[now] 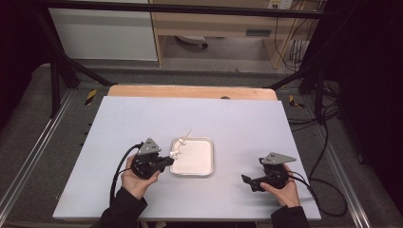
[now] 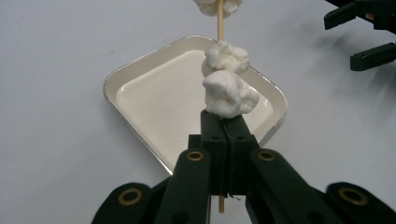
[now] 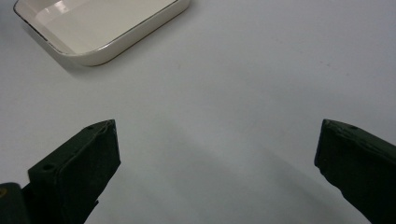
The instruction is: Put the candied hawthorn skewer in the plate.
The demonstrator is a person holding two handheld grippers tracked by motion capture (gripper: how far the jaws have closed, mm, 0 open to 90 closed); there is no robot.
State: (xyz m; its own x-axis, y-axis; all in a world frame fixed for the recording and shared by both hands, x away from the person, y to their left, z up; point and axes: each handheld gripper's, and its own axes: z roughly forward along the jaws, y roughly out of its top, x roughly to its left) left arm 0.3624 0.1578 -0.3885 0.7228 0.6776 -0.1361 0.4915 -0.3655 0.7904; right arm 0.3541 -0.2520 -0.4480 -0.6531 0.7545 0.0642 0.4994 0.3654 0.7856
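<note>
Table (image 1: 142, 118): we see a big white top, flat and plain.
Wood strip (image 1: 190, 91): we see it along the far edge of the table, touching it.
Floor (image 1: 28, 133): it is grey, all around the table.
Black bars (image 1: 57, 71): they stand at the far left and far right corners.
White cupboard (image 1: 102, 35): we see it far back on the left.
Wires (image 1: 294, 47): they hang far back on the right.
Yellow and black marks (image 1: 90, 96): one on the floor near each far corner.

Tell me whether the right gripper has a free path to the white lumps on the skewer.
Probably yes: the right gripper is open, bare table lies between it and the white lumps, and the left gripper clamps the skewer below them.
</note>
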